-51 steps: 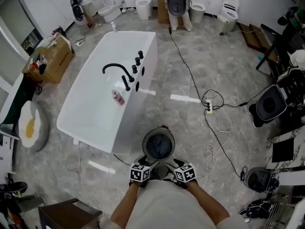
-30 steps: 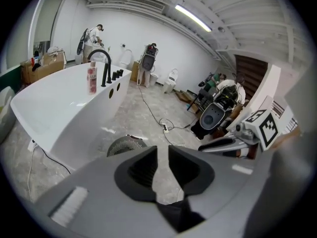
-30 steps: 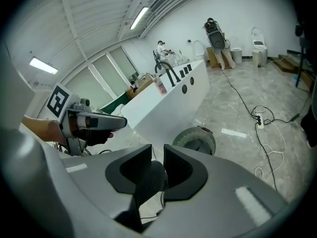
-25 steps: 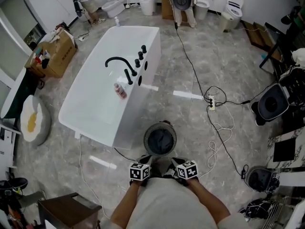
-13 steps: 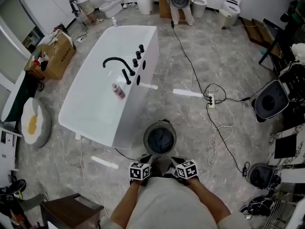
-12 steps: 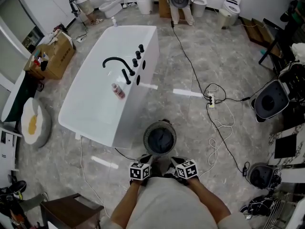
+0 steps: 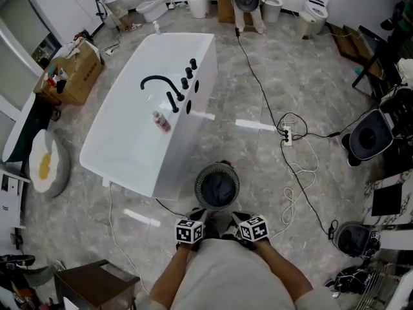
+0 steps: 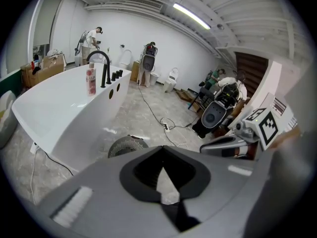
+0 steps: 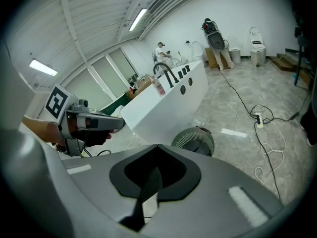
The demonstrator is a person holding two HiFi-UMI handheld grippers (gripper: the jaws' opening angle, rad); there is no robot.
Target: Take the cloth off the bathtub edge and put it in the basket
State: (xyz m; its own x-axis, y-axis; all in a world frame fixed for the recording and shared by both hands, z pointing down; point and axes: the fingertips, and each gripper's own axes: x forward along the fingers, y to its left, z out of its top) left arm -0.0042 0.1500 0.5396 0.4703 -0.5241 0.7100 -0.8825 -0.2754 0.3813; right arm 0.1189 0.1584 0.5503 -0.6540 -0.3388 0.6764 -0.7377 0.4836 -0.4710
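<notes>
While both tools are held close to the person's body at the near side, the left gripper (image 7: pixel 197 219) and the right gripper (image 7: pixel 242 219) are seen with jaws pressed together, and nothing is pinched between them. A dark cloth (image 7: pixel 218 190) is seen lying inside the round basket (image 7: pixel 201 178), which is placed on the floor just beside the near end of the white bathtub (image 7: pixel 184 157).

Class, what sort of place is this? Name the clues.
Probably a bathroom-fixture showroom or test workshop: a freestanding white bathtub, several toilets along the wall, and loose cables lying about.
</notes>
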